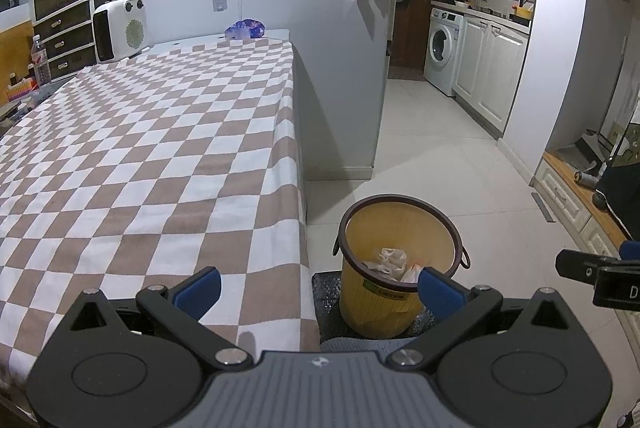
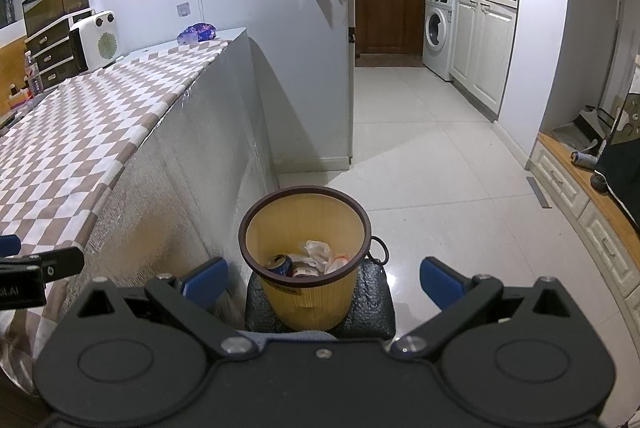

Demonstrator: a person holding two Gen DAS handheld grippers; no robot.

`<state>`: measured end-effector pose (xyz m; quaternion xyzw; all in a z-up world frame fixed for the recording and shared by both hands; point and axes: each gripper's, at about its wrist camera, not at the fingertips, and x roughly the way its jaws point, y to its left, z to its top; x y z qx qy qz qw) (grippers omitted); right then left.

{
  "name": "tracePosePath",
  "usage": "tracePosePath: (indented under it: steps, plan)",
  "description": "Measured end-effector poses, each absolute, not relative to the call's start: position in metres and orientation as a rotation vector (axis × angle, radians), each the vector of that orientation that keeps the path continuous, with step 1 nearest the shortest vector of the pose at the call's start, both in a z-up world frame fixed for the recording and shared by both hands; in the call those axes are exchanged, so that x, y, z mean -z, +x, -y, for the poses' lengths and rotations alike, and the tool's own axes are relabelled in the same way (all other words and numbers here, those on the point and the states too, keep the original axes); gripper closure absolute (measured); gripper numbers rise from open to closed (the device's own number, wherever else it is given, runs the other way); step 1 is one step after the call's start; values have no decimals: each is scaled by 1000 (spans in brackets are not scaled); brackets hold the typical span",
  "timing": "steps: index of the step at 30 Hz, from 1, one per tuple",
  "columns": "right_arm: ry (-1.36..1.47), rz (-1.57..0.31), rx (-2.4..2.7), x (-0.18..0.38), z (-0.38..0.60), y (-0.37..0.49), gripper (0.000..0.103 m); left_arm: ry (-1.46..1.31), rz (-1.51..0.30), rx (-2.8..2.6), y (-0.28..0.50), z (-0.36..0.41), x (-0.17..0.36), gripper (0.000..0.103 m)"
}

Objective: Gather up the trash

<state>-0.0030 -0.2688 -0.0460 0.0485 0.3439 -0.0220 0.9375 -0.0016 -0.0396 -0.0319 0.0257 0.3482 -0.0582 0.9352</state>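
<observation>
A yellow waste bin [image 1: 376,304] with a dark brown rim stands on a black mat on the floor beside the table; it also shows in the right wrist view [image 2: 308,300]. Inside lie crumpled white paper [image 2: 318,248], a blue can [image 2: 280,265] and a small jar [image 2: 304,270]. My left gripper [image 1: 320,288] is open and empty, over the table's near right edge, left of the bin. My right gripper [image 2: 324,282] is open and empty, just above and in front of the bin.
A table with a brown-and-white checkered cloth [image 1: 140,148] fills the left. At its far end are a white heater [image 1: 120,28], a purple bag [image 1: 246,28], drawers and a water bottle [image 1: 40,62]. White tiled floor [image 2: 420,168] leads to a kitchen with a washing machine [image 2: 438,32].
</observation>
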Motion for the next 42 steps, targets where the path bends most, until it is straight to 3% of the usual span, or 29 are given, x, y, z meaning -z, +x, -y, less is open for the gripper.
tracePosePath:
  steps: [42]
  plan:
    - [108,-696,36,42,268,-5,0,47,-706,117,-3,39,27,0]
